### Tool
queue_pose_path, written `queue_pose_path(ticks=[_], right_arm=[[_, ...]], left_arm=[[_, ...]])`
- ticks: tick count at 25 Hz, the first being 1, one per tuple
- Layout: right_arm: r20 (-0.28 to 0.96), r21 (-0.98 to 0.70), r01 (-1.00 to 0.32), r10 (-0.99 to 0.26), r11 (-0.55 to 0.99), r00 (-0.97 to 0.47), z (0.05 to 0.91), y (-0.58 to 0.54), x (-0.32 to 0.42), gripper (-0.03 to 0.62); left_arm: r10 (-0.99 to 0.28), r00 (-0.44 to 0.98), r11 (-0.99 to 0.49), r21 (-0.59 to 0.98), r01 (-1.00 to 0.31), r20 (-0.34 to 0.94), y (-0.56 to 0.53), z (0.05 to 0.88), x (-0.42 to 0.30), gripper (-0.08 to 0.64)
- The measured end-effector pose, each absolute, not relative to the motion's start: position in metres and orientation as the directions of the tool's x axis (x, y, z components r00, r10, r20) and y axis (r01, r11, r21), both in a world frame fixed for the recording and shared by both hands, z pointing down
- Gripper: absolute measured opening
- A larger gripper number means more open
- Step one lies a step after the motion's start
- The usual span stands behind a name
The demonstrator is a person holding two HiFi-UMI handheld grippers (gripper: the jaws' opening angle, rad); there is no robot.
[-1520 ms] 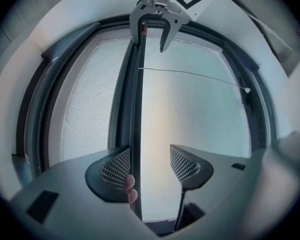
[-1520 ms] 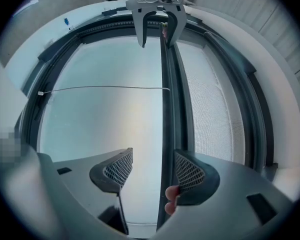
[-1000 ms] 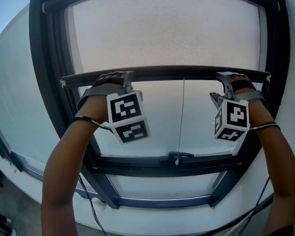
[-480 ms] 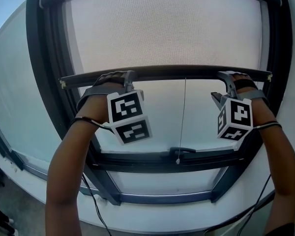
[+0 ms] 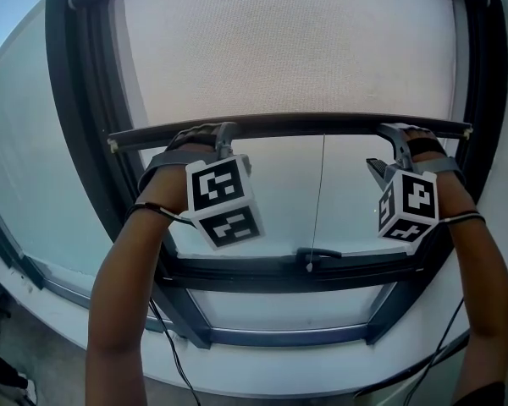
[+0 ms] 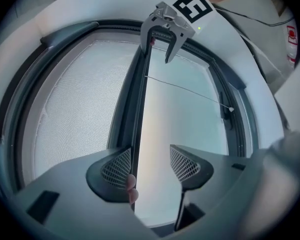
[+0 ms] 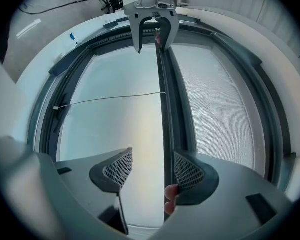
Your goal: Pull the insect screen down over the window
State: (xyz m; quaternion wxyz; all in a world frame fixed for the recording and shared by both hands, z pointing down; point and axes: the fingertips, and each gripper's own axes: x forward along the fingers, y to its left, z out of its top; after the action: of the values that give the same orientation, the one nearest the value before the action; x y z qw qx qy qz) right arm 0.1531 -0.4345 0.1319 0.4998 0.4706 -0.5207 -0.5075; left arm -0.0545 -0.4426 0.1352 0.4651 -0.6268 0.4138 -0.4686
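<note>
The insect screen (image 5: 288,53) is seen drawn roughly halfway down the window. It is a pale, finely woven grey mesh that fills the 12 o'clock half of the dark window frame (image 5: 78,142) in the head view. Light passes through the mesh and the weave shows as a fine grain. Its lower edge is finished by a slim dark bar (image 5: 309,125), which runs across the opening from 9 o'clock to 3 o'clock. Bare glass (image 5: 275,214) is left below the bar, toward 6 o'clock.

A thin cord (image 5: 320,197) hangs from the middle of the bar toward 6 o'clock. It ends in a small bead (image 5: 308,267) just beside a dark handle (image 5: 317,253) on the lower frame.

The left gripper (image 6: 150,165) is set on the bar near its 9 o'clock end. Its jaws stand well apart, unclenched, and the bar lies between them against the meshed pad at 9 o'clock. Fingertips (image 6: 131,190) are seen just beside that pad.

The right gripper (image 7: 150,171) is set on the bar near its 3 o'clock end. Its jaws are likewise spread and not clamped. The bar passes between them, close against the pad at 3 o'clock, where more fingertips (image 7: 171,199) show.

In the head view both marker cubes hang below the bar, on the 6 o'clock side.
</note>
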Motion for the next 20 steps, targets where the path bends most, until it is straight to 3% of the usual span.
queue_pose_path(ticks=[6, 11, 15, 20], right_arm=[[0.081, 0.996, 0.026, -0.996, 0.080, -0.047, 0.131, -0.432, 0.153, 0.242], [0.018, 0.999, 0.045, -1.000, 0.017, -0.025, 0.131, -0.436, 0.152, 0.242], [-0.002, 0.999, 0.040, -1.000, -0.003, -0.026, 0.129, -0.438, 0.152, 0.243], [0.126, 0.992, -0.003, -0.991, 0.126, -0.040, 0.129, -0.421, 0.148, 0.233]], left_arm=[[-0.957, 0.190, -0.227, -0.973, -0.028, 0.218, -0.442, 0.135, -0.056, 0.244], [-0.981, 0.138, -0.136, -0.991, 0.008, 0.136, -0.446, 0.135, -0.059, 0.244], [-0.972, 0.162, -0.172, -0.985, -0.014, 0.168, -0.446, 0.135, -0.058, 0.244], [-0.942, 0.201, -0.281, -0.959, -0.026, 0.270, -0.434, 0.135, -0.058, 0.219]])
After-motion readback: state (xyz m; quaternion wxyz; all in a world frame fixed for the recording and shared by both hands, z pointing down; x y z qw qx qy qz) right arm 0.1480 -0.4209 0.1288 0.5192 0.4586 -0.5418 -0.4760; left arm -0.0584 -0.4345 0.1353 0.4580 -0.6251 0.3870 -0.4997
